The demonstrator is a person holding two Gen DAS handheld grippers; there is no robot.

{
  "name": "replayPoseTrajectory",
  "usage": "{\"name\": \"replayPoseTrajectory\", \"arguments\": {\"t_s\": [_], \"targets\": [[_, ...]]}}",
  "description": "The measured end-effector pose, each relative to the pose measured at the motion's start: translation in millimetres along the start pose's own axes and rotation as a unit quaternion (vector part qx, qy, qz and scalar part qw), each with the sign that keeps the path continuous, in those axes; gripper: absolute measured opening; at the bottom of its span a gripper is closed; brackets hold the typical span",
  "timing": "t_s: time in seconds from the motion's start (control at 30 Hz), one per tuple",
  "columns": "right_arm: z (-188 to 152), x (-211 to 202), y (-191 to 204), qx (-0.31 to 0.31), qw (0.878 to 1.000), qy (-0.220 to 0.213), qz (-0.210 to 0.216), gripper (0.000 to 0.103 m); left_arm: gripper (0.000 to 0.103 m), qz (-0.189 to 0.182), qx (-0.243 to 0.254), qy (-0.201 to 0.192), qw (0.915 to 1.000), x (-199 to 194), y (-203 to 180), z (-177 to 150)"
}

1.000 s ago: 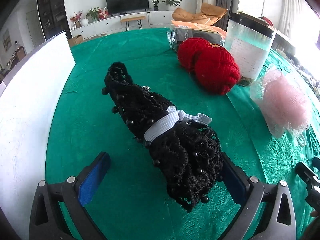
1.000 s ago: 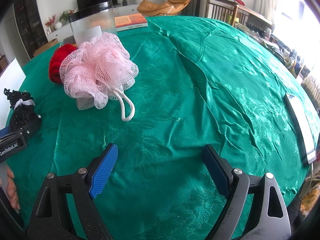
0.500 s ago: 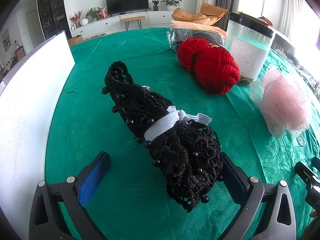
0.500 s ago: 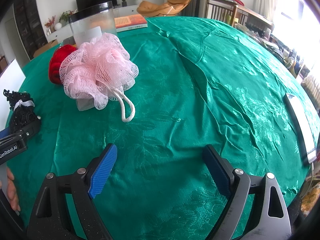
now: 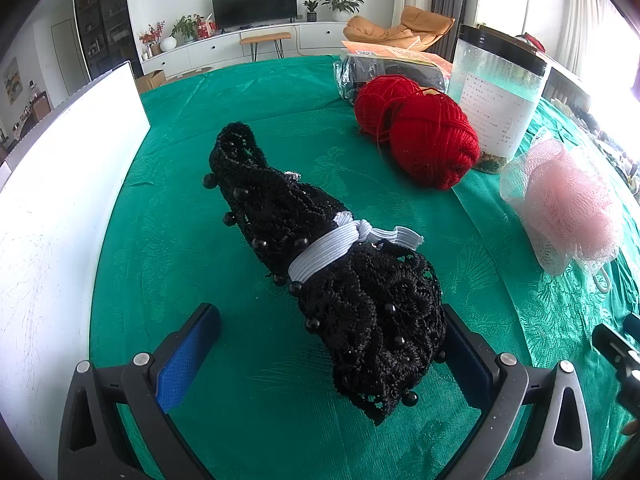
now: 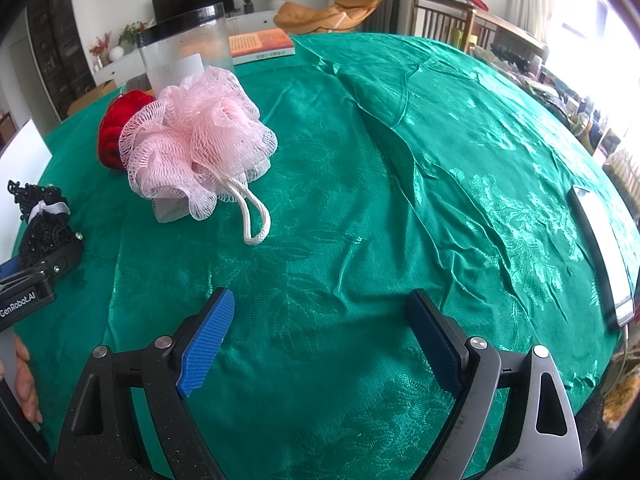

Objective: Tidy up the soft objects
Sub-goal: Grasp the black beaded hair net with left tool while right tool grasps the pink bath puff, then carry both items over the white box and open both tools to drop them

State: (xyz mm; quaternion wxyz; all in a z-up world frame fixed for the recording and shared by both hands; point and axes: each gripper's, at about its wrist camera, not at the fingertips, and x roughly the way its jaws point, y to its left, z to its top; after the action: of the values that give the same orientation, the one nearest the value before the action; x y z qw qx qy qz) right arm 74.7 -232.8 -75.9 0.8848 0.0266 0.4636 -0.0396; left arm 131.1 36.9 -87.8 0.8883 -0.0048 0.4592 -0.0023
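The task looks barely begun: the black lace bundle (image 5: 332, 276), tied with a white elastic band (image 5: 332, 246), lies across the centre of the left wrist view on the green surface (image 5: 280, 128), its near end between the spread jaws of the left gripper (image 5: 332, 348), which do not yet pinch it. The red yarn balls (image 5: 420, 132) and pink mesh sponge (image 6: 196, 140) sit loose at upper right and upper left of their views. The right gripper (image 6: 320, 336) hovers with jaws spread and empty.
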Motion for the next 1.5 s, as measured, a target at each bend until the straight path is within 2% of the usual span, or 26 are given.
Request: {"name": "replayPoseTrajectory", "arguments": {"t_s": [0.07, 0.13, 0.17, 0.23, 0.33, 0.37, 0.43, 0.5, 0.53, 0.57, 0.63, 0.8, 0.9, 0.93, 1.0, 1.03, 1.07, 1.1, 1.13, 1.17, 1.23, 1.37, 1.43, 1.5], "targets": [[2.8, -6.1, -6.0, 0.016, 0.999, -0.004, 0.04, 0.088, 0.103, 0.001, 0.001, 0.002, 1.0, 1.7, 0.0, -7.0], [9.8, -20.2, -16.6, 0.047, 0.993, -0.038, 0.099, 0.088, 0.103, 0.0, 0.002, 0.015, 0.9999, -0.4, 1.8, -10.8], [16.1, -27.4, -18.5, 0.051, 0.991, -0.057, 0.113, 0.089, 0.103, -0.001, 0.0, 0.022, 0.9998, -4.2, 1.9, -14.7], [35.7, -35.8, -9.9, 0.015, 0.99, -0.079, 0.12, 0.089, 0.103, -0.01, -0.001, 0.029, 0.9995, -11.4, 1.8, -23.2], [67.0, -32.6, 12.7, -0.037, 0.986, -0.09, 0.134, 0.089, 0.103, -0.028, -0.001, 0.03, 0.9992, -23.2, 0.5, -29.0], [76.2, -25.2, 23.3, -0.057, 0.985, -0.084, 0.14, 0.089, 0.103, -0.033, -0.003, 0.028, 0.9991, -26.4, 0.3, -28.6], [88.1, 2.9, 45.7, -0.099, 0.984, -0.042, 0.143, 0.088, 0.103, -0.041, -0.009, 0.027, 0.9987, -28.9, -0.2, -24.2], [91.9, 34.3, 59.6, -0.119, 0.982, 0.003, 0.146, 0.082, 0.103, -0.04, -0.017, 0.03, 0.9986, -25.7, 1.1, -17.5], [91.3, 43.4, 58.0, -0.111, 0.981, 0.013, 0.158, 0.045, 0.103, -0.037, -0.022, 0.031, 0.9986, -23.0, 2.3, -13.5], [91.0, 49.9, 52.3, -0.096, 0.981, 0.028, 0.167, 0.033, 0.103, -0.033, -0.028, 0.03, 0.9986, -20.4, 3.8, -11.1], [93.2, 46.3, 30.0, -0.051, 0.981, 0.02, 0.185, 0.031, 0.103, -0.031, -0.049, 0.031, 0.9978, -13.6, 7.8, -5.9], [129.8, 35.8, -26.5, 0.029, 0.988, -0.04, 0.146, 0.031, 0.102, -0.038, -0.083, 0.036, 0.9952, 1.0, 9.0, 7.4], [163.5, 51.5, -45.2, 0.059, 0.987, -0.046, 0.14, 0.031, 0.101, -0.026, -0.077, 0.019, 0.9965, 0.9, 7.4, 16.9], [171.5, 58.5, -45.2, 0.062, 0.987, -0.042, 0.144, 0.031, 0.098, -0.024, -0.078, 0.015, 0.9966, 3.3, 9.2, 21.5], [184.7, 79.2, -42.4, 0.053, 0.988, -0.018, 0.142, 0.031, 0.083, -0.024, -0.081, 0.013, 0.9964, 7.5, 11.4, 25.2], [188.4, 93.2, -39.6, 0.048, 0.989, 0.005, 0.141, 0.031, 0.062, -0.028, -0.08, 0.019, 0.9963, 11.9, 12.7, 26.9], [189.5, 110.5, -36.8, 0.047, 0.989, 0.038, 0.139, 0.031, 0.051, -0.031, -0.077, 0.025, 0.9962, 15.5, 13.6, 27.6], [190.3, 120.4, -35.9, 0.047, 0.988, 0.052, 0.138, 0.029, 0.046, -0.027, -0.072, 0.015, 0.9969, 14.3, 14.1, 28.7], [196.7, 118.2, -35.4, 0.044, 0.989, 0.037, 0.133, 0.029, 0.042, -0.033, -0.075, 0.016, 0.9965, 14.2, 16.1, 29.2], [201.4, 117.8, -32.5, 0.04, 0.989, 0.042, 0.132, 0.028, 0.04, -0.044, -0.084, 0.018, 0.9953, 13.7, 19.5, 29.4], [209.1, 102.4, -33.2, 0.048, 0.987, 0.02, 0.149, 0.028, 0.04, -0.06, -0.104, 0.01, 0.9927, 6.2, 27.1, 30.3], [224.6, 39.2, -20.7, 0.034, 0.985, -0.044, 0.164, 0.028, 0.04, -0.11, -0.135, -0.018, 0.9846, -32.5, 40.9, 34.2], [224.3, 1.9, -1.4, 0.009, 0.982, -0.065, 0.179, 0.028, 0.04, -0.129, -0.137, -0.035, 0.9815, -59.4, 50.8, 35.5], [222.9, -36.4, 34.8, -0.031, 0.975, -0.083, 0.202, 0.028, 0.04, -0.136, -0.141, -0.054, 0.9792, -89.1, 68.2, 34.4]]}}
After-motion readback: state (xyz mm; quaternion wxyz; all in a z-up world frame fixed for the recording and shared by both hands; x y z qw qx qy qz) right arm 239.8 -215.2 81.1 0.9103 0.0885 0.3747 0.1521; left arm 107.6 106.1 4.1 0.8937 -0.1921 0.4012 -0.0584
